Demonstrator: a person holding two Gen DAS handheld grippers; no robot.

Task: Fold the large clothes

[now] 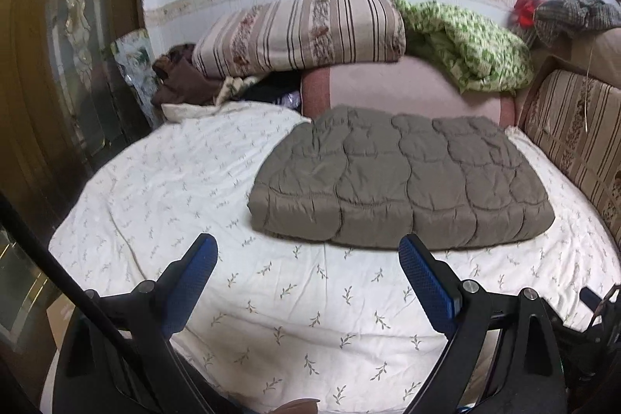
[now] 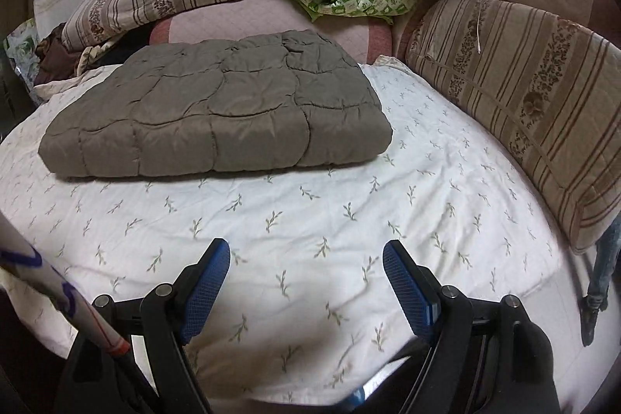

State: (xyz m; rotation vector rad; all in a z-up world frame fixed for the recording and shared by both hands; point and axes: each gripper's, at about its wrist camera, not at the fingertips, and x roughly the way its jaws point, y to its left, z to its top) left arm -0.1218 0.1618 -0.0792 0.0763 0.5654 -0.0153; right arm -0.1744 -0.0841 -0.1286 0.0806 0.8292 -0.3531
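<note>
quilted grey-brown garment [image 1: 399, 177], folded into a thick pad on the leaf-print bedsheet [image 1: 163, 181], well ahead of both claws. left gripper [image 1: 306, 251] and right gripper [image 2: 306, 255] hover with fingers spread, grasping nothing. the padding likely handles soft, bulky, light and springy; best pinched at the near edge's corners through all layers.

Left black tongs with blue textured pads [image 1: 308, 253]: spread wide, nothing between the pads, pointing forward and slightly downward, hanging free in the air. Left-hand blue pad [image 1: 190, 286] and right-hand one angled outward in a V. Right black tongs with blue textured pads [image 2: 306, 257]: likewise parted, gripping nothing, held at much the same forward, slightly downward tilt, touching nothing. Black finger arms with silver pivot pins visible on both.
</note>
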